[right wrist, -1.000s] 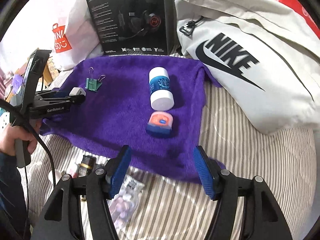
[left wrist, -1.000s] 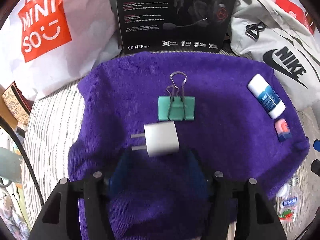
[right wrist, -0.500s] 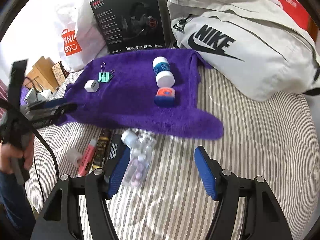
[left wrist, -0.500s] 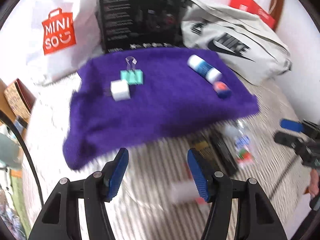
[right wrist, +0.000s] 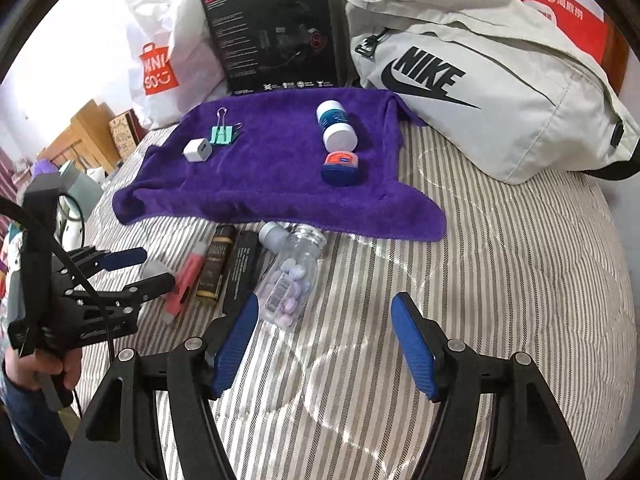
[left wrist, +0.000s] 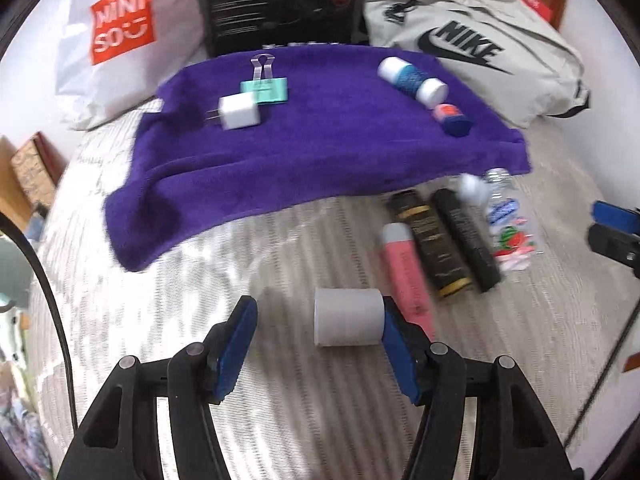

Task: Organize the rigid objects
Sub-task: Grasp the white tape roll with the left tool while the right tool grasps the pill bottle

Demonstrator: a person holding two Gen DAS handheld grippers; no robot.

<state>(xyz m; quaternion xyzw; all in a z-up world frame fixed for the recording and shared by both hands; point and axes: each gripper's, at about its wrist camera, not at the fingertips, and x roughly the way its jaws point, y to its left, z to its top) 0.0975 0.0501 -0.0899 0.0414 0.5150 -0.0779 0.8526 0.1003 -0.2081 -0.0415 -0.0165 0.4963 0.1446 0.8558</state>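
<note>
Nearest the left hand-held gripper (left wrist: 320,340), a pale cylinder (left wrist: 349,322) lies on its side on the striped bed cover (left wrist: 280,400), between the half-parted blue pads; it sits hard against the right pad (left wrist: 394,340), touching or nearly so in the blur, with a clear gap to the left pad, so nothing is gripped. The right hand-held gripper (right wrist: 324,344) hangs over bare stripes, its jaws moderately wide and empty, having just opened a little further. Just beyond, a row of things lies on the cover: a pink tube (left wrist: 404,272), two dark tubes (left wrist: 434,240) side by side, and a clear bottle (right wrist: 290,276) of pale tablets with its cap (right wrist: 272,234) toward the towel. Behind them a purple towel (left wrist: 320,152) is spread over the bed, its near edge rumpled. On its left part a white charger (left wrist: 238,111) touches a teal binder clip (left wrist: 266,90); on its right part a white-capped blue bottle (left wrist: 412,78) lies on its side with a small blue jar (left wrist: 452,118) just beside it. At the far edge stand a white Miniso bag (left wrist: 120,36), a black headset box (right wrist: 276,36) and a grey Nike bag (right wrist: 480,92), with a red-and-white box (right wrist: 552,4) behind. To the left, off the bed, wooden furniture (right wrist: 80,136) and clutter show. A hand (right wrist: 60,368) holds the left tool's grip.
</note>
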